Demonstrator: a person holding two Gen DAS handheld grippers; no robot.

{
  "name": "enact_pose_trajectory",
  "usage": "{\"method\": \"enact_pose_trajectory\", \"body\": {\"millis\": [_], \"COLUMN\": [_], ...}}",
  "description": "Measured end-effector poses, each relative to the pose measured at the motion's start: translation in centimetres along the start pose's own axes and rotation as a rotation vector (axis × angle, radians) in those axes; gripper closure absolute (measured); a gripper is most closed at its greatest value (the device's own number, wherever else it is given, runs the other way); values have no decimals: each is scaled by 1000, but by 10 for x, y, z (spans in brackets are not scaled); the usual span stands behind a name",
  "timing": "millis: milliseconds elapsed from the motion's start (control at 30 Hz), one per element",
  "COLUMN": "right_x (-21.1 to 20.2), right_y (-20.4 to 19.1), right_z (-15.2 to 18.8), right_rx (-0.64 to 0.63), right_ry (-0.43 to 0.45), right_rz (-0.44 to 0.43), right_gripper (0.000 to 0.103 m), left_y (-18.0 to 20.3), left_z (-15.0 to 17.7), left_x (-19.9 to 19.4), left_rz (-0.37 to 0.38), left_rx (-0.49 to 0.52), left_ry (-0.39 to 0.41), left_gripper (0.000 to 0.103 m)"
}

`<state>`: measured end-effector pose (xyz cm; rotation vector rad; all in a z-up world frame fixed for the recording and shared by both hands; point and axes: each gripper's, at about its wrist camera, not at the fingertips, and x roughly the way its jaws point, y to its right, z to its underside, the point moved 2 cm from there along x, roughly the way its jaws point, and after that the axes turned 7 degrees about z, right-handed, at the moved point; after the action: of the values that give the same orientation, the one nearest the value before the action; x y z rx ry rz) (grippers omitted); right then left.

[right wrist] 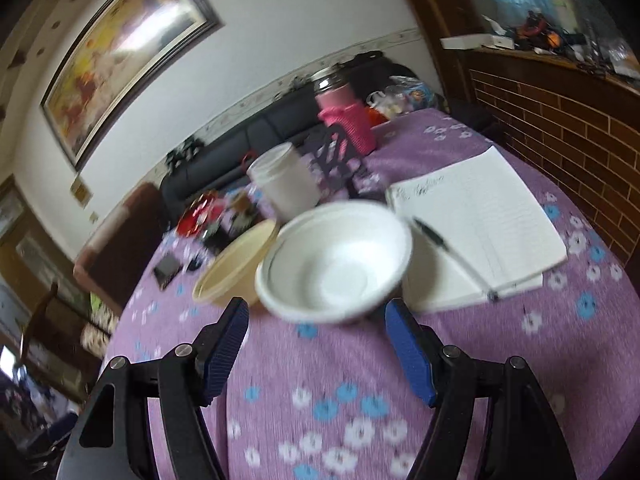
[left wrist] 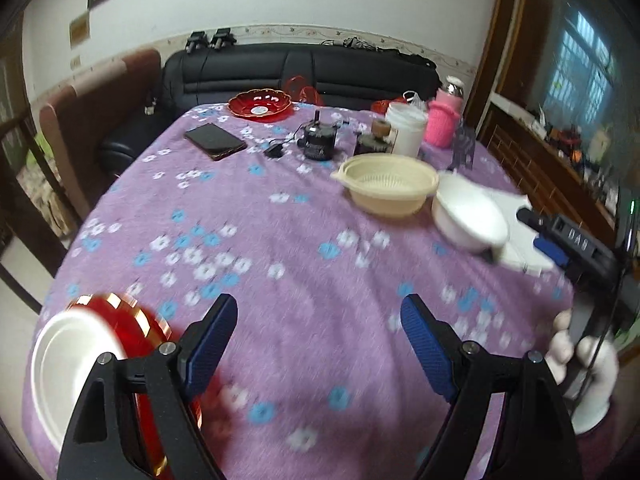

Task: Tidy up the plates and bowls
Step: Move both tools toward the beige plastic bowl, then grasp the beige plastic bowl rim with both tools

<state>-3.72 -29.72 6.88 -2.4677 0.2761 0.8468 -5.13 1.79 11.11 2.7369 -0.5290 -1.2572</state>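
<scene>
A white bowl (right wrist: 334,262) sits on the purple flowered tablecloth, just beyond my right gripper (right wrist: 316,312), which is open and empty; it also shows in the left wrist view (left wrist: 470,216). A cream strainer bowl (right wrist: 236,268) stands against its left side and shows in the left wrist view (left wrist: 390,188) too. My left gripper (left wrist: 318,308) is open and empty over the cloth. At its lower left a white plate (left wrist: 70,364) lies on a red gold-rimmed plate (left wrist: 140,320), partly hidden by the left finger. A red scalloped dish (left wrist: 260,105) sits at the far edge.
An open notebook (right wrist: 488,216) with a pen (right wrist: 448,252) lies right of the white bowl. A white jar (right wrist: 286,182), pink bottle (right wrist: 348,116), phone (left wrist: 215,141), and small dark gadgets (left wrist: 318,142) stand at the back. A black sofa (left wrist: 304,68) is beyond the table.
</scene>
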Motion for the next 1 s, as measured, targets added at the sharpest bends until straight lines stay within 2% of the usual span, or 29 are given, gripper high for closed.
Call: {"method": "enact_pose_trajectory", "body": {"millis": [100, 200, 300, 400, 467, 600, 867, 933, 1000], "right_x": [17, 27, 34, 47, 51, 55, 55, 55, 54], "right_y": [12, 16, 24, 39, 46, 47, 41, 37, 30], "right_z": [-14, -19, -17, -16, -15, -13, -13, -13, -12], "right_rx": [98, 136, 154, 193, 222, 216, 196, 180, 154], "right_ry": [-7, -8, -11, -54, -64, -60, -55, -55, -53], "right_rz": [-15, -43, -70, -91, -97, -106, -108, -113, -111], "right_gripper": [28, 28, 28, 28, 28, 28, 28, 28, 28], "left_y": [-2, -3, -3, -1, 0, -1, 5, 6, 9], "left_z": [-26, -44, -53, -59, -65, -79, -96, -98, -101], "left_x": [18, 43, 68, 92, 116, 154, 212, 222, 229], "left_rz": [30, 48, 72, 66, 96, 147, 142, 162, 167], "left_rx": [-48, -96, -128, -156, -205, -300, -347, -356, -343], "left_ry": [-17, -54, -94, -116, -142, -166, -209, -227, -252], "left_gripper": [20, 20, 20, 20, 20, 20, 20, 21, 50]}}
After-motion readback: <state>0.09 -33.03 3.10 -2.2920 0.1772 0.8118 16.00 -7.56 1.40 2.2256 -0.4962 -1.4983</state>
